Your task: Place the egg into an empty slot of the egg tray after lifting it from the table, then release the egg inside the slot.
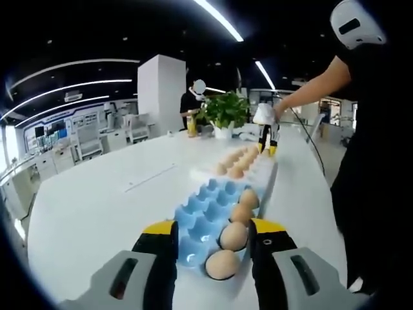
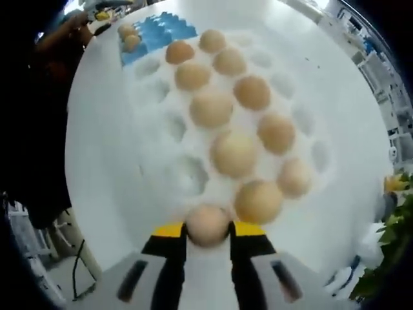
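right gripper (image 2: pixel 208 242) clenched on an egg (image 2: pixel 207 224) above the white egg tray's (image 2: pixel 169 161) near edge, the egg's underside hidden between the yellow-tipped jaws, empty slots along the tray's left side; left gripper (image 1: pixel 213 240) released, straddling the blue tray (image 1: pixel 206 216) on the table (image 1: pixel 97 200).

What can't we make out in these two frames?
- Right gripper view: underside of the held egg, hidden by the jaws; whether it sits in a white tray slot is unclear.
- Left gripper view: right gripper too small.
- Left gripper view: blue tray near edge behind jaws.
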